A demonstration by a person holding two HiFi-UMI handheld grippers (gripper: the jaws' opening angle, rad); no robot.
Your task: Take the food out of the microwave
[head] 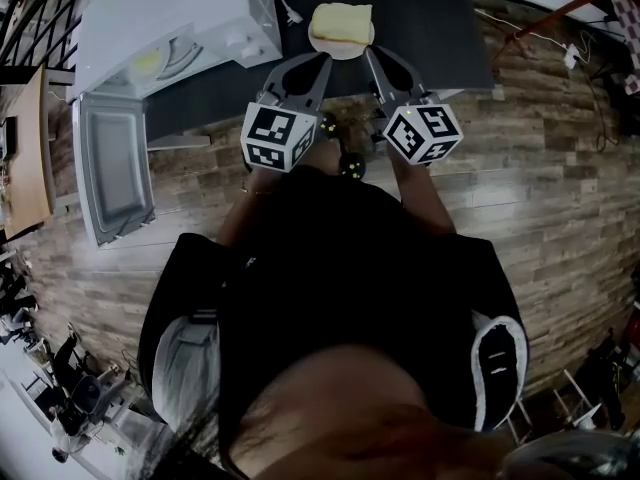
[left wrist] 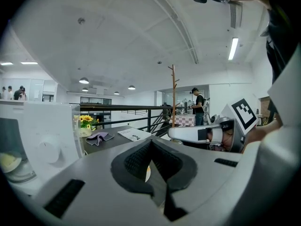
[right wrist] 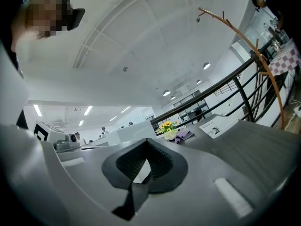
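Clenching the near rim of the round white plate (head: pixel 340 52) from 2 sides, the left tongs (head: pixel 322 60) and right tongs (head: pixel 368 56) each pinch it. The plate carries the pale yellow food (head: pixel 341 20) at 12 o'clock, over the dark grey tabletop (head: pixel 430 28). It is outside the white microwave (head: pixel 170 18) at 10 o'clock, whose door (head: pixel 112 163) hangs open.

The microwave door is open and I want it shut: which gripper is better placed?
Left, probably. The left gripper sits nearer the open door; the right gripper would cross over. Both hold the plate.
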